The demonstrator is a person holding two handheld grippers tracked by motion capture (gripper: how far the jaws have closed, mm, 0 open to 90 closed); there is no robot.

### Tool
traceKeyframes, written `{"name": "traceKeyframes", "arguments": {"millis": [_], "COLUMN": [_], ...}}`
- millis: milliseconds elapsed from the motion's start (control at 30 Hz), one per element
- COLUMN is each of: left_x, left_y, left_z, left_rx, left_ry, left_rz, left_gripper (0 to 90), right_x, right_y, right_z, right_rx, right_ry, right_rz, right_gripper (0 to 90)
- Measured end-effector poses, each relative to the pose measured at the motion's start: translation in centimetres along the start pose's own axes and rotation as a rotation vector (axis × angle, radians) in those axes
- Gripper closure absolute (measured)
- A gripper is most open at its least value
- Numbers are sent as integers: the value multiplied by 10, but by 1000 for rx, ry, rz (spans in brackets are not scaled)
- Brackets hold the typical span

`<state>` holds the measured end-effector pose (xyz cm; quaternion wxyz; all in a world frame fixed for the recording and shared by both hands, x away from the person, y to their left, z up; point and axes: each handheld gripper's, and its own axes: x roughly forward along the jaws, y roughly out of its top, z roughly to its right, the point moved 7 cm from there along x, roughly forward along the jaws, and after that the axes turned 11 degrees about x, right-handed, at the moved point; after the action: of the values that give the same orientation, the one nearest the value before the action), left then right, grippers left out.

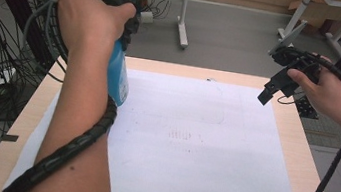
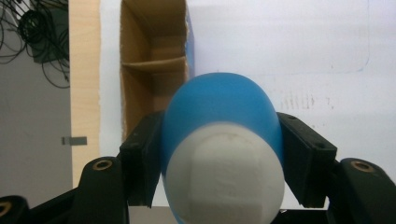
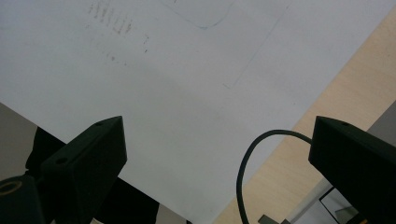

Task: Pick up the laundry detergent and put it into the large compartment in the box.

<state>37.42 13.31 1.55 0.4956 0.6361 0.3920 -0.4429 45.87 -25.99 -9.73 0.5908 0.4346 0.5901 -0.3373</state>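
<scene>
Item: blue bottle (image 2: 219, 109) with a white cap end (image 2: 224, 175). Location: clamped between the fingers (image 2: 140, 158) of the left gripper (image 2: 219, 154), one pad on each flank of the blue body; cap end nearest the left gripper view's camera. In the high view the bottle (image 1: 119, 76) hangs below the left hand (image 1: 89, 14), raised clear of the counter (image 1: 41, 103), over its left side.

Item: left gripper. Location: high at far left in the high view, mostly covered by the hand; ribbed black cable (image 1: 75, 146) runs along the forearm.

Item: right gripper (image 1: 273, 90). Location: far right of the counter, held above its edge by the right hand (image 1: 326, 90). Fingers (image 3: 88, 163) stand wide apart with nothing between them; the right gripper view looks down on the sheet and a loop of thin cable (image 3: 247, 172).

Item: cardboard box (image 2: 149, 70), open, with an inner divider. Location: below the bottle in the left gripper view, beside the counter's wooden margin.

Item: white paper sheet (image 1: 202, 146). Location: covers most of the counter; faint pencil lines and grey smudges (image 1: 185, 136) near its middle.
</scene>
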Motion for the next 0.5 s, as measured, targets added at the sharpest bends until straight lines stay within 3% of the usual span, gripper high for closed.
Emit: {"name": "traceKeyframes", "arguments": {"millis": [267, 500], "left_x": [-2, -2], "left_y": [9, 15], "left_z": [-18, -30], "left_rx": [-18, -33], "left_ry": [10, 16], "left_rz": [11, 20], "left_gripper": [381, 381], "right_x": [0, -5], "right_y": [1, 2], "right_z": [5, -3], "right_rx": [-1, -16], "right_ry": [9, -5], "right_rz": [-6, -8], "right_gripper": [41, 41]}}
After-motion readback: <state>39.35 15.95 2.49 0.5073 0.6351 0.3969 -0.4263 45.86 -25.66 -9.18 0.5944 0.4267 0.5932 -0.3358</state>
